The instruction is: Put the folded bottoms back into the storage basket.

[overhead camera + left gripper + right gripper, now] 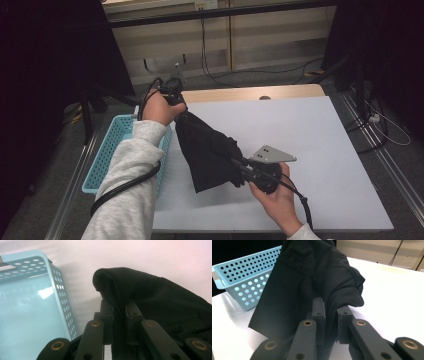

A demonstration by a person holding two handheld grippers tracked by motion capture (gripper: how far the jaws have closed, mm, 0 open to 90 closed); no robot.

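One white flat bench [320, 150] carries everything. One light blue perforated plastic basket [107, 150] sits at the bench edge, just beside and below the left tongs [181, 111]; in the left gripper view its corner [53, 287] lies to the left of the jaws. One black cloth garment [210, 155] hangs stretched between the two tongs, lifted off the bench, with its lower edge near the surface.

Tongs: two. Left tongs are nearly closed, clamped on a bunched fold of the cloth [150, 297] at its upper end. Right tongs [239, 165] are likewise nearly closed, pinching the cloth [312, 285] at its lower side. Each is held in one hand: left hand [160, 107], right hand [277, 197].
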